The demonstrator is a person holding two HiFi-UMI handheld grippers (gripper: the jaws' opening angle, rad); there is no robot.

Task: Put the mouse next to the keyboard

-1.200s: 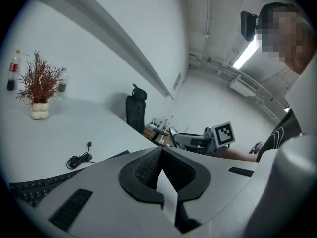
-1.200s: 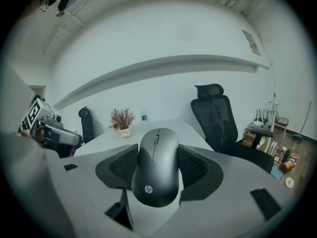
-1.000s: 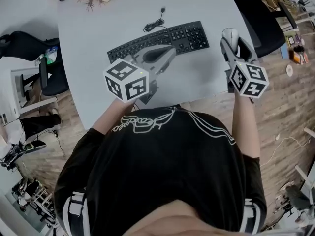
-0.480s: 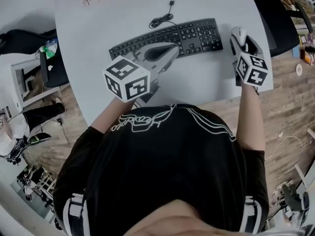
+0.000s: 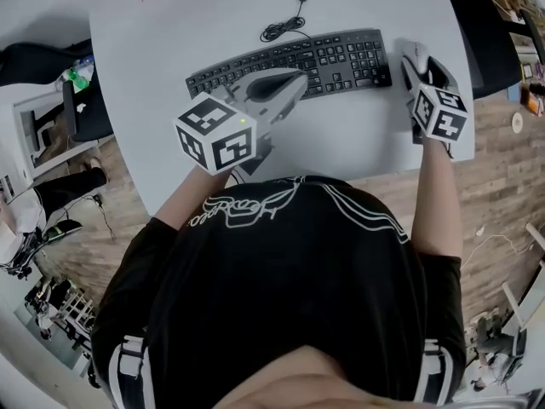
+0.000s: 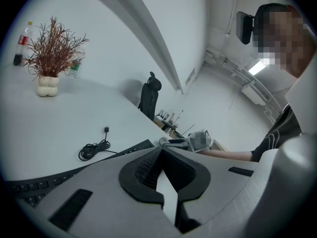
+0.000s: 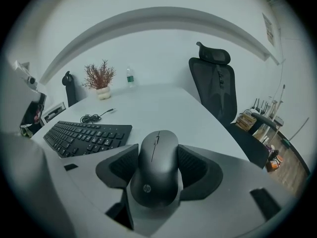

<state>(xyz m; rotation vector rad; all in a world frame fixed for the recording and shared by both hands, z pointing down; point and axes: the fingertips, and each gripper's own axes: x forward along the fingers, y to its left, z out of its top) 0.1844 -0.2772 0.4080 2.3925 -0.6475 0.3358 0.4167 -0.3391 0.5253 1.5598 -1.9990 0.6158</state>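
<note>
**Gripping the mouse (image 7: 158,165) at the right end of the keyboard (image 5: 298,62)**

Seen from the head view, the person's dark shirt (image 5: 289,288) fills the lower half of the frame, with both forearms reaching up onto the pale round table (image 5: 349,139). The left gripper (image 5: 298,82) hangs at centre frame, its marker cube nearest the body and its jaws pointing up-right over the keyboard's front edge. In its own view the two dark pads meet at their tips with nothing between them.

At the right of the frame, the right gripper (image 5: 416,61) reaches toward the table's right edge. Its view shows the jaws pressed against both flanks of the dark mouse, which sits squarely between the pads with its nose pointing away from the camera. The mouse is just beside the keyboard's right end, level with the number pad; whether it rests on the table cannot be told.

Beyond the keyboard, its black cable (image 5: 285,29) lies loosely coiled on the table, the plug end pointing toward the top of the frame. Farther back, the right gripper view shows a reddish dried plant (image 7: 99,77) in a pale pot and a small bottle (image 7: 130,76) beside it. A black office chair (image 7: 215,86) stands past the table at upper right of that view.
</note>
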